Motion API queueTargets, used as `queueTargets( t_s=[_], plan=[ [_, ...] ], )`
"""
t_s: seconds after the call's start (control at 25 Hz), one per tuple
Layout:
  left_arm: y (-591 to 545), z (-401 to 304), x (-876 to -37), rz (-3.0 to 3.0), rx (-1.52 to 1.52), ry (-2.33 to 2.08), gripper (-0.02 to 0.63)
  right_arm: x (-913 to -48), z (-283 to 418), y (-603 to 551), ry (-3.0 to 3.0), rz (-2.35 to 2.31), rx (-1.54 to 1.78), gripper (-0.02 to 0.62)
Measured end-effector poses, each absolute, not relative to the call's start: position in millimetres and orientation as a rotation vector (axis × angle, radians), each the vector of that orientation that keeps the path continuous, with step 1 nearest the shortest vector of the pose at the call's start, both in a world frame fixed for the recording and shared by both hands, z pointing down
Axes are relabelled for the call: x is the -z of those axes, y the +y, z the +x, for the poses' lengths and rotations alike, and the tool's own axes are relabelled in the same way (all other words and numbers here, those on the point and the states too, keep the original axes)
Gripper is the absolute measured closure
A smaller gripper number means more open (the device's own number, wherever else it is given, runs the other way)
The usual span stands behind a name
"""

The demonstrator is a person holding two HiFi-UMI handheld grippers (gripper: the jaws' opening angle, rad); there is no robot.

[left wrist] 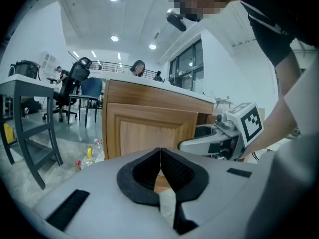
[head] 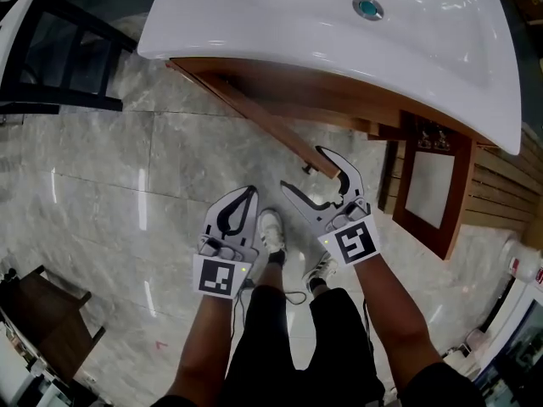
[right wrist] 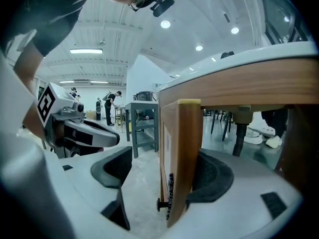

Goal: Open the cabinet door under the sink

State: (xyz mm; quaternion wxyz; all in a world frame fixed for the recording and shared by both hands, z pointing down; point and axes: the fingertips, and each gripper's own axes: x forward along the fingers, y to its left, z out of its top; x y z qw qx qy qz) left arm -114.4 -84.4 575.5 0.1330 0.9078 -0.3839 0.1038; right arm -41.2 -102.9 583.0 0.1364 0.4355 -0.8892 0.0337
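Already ajar beneath the sink (head: 339,24), the cabinet door (right wrist: 184,153) stands edge-on between the right gripper's (right wrist: 164,176) spread jaws, its lower end hidden. Beside the door, the left gripper (left wrist: 160,151) is pinched closed, empty, over marble floor (head: 110,185).

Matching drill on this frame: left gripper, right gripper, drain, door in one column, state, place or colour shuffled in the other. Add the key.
Things
1. left gripper
2. right gripper
3. drain
4. door

Descriptions
A. teal, set in the white sink
B. standing open, angled out from the cabinet
C. jaws apart, with the door's edge between them
D. jaws together, nothing in them

Pairs: 1-D, 2-C, 3-A, 4-B
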Motion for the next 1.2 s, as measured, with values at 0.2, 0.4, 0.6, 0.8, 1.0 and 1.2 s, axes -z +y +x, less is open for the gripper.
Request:
queueTargets(
  t_s=[0.2, 0.4, 0.6, 0.8, 1.0, 1.2],
  plan=[
    [-82.5, -134.5, -574.9, 2.597, -0.307, -1.177, 0.583, -583.8, -53.3, -91.2, -2.571, 1.23, -0.109, 0.262],
    [-77.9, -148.4, -576.2, 2.581, -0.306, -1.233, 0.583, -574.7, -64.3, -87.6, -2.637, 1.321, -0.187, 0.262],
    [-73.7, -160.3, -579.2, 2.545, -0.306, -1.27, 0.583, -568.2, -79.0, -80.1, -2.685, 1.368, -0.26, 0.262],
    [-75.9, -175.6, -576.8, 2.524, -0.298, -1.331, 0.583, -570.6, -97.6, -65.7, -2.705, 1.318, -0.311, 0.262],
    [-77.6, -196.8, -576.7, 2.487, -0.296, -1.402, 0.584, -572.0, -106.0, -59.4, -2.712, 1.315, -0.323, 0.262],
    [-73.2, -215.3, -583.4, 2.481, -0.401, -1.416, 0.584, -572.7, -114.5, -54.3, -2.722, 1.218, -0.304, 0.264]
  ],
)
